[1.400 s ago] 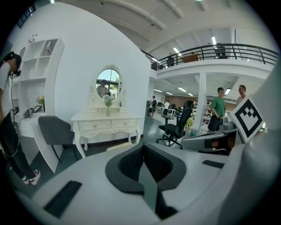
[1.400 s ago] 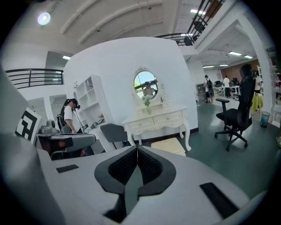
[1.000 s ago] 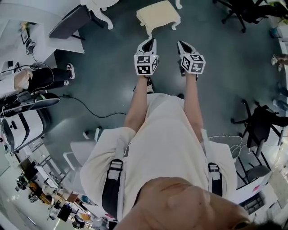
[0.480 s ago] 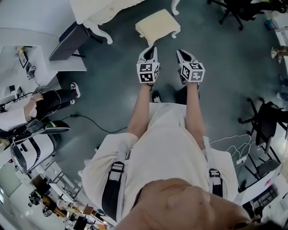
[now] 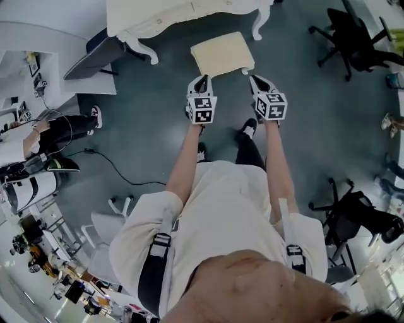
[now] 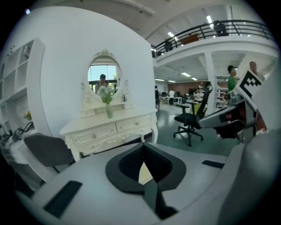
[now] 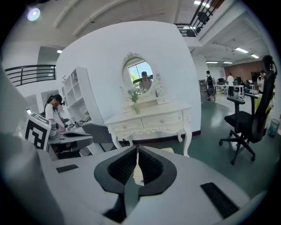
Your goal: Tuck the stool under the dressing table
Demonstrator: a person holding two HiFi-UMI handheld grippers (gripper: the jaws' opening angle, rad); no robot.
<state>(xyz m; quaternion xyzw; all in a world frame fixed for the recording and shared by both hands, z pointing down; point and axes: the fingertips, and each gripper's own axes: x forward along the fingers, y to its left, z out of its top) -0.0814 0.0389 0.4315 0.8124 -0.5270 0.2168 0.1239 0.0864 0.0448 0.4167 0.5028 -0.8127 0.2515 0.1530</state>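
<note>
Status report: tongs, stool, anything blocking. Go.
Left tongs and right tongs shut, empty, by the near edge of the stool. Stool stands out in front of dressing table, not tucked. Nothing seen between them.

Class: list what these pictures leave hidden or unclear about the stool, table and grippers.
1. Stool: gripper views, the left gripper and right gripper cover all but a sliver.
2. Table: head view, top edge cuts off its back.
3. Space under table: head view, tabletop hides it.
</note>
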